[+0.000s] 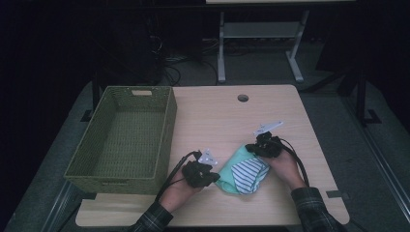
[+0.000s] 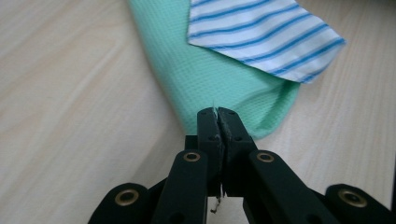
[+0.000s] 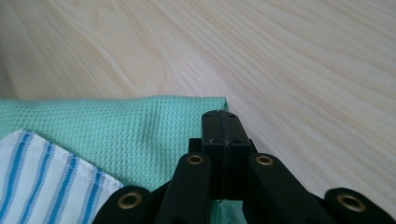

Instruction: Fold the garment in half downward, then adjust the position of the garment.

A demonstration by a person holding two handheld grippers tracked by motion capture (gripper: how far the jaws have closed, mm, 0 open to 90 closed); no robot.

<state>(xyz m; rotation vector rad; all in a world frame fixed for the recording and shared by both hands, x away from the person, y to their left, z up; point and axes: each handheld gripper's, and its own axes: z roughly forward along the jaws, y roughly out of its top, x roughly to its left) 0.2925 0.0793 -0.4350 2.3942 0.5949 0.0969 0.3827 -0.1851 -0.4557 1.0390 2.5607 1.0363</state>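
A mint-green waffle cloth [image 1: 231, 183] lies on the front middle of the wooden table [image 1: 217, 116], with a white cloth with blue stripes [image 1: 247, 174] on top of it. My left gripper [image 1: 216, 181] is at the green cloth's left edge. In the left gripper view its jaws [image 2: 218, 115] are pressed together on a fold of the green cloth [image 2: 210, 70], below the striped cloth [image 2: 266, 32]. My right gripper [image 1: 252, 150] is at the cloth's far right corner. Its jaws [image 3: 220, 116] are closed on the green cloth [image 3: 140, 130] near that corner, and the striped cloth [image 3: 42, 177] lies to its left.
A green wicker basket [image 1: 167, 125] stands empty on the left part of the table, close to my left hand. A round cable hole [image 1: 242, 98] is near the far edge. A person's plaid sleeves [image 1: 314, 208] come in from the bottom. A white-legged stand [image 1: 221, 53] is behind the table.
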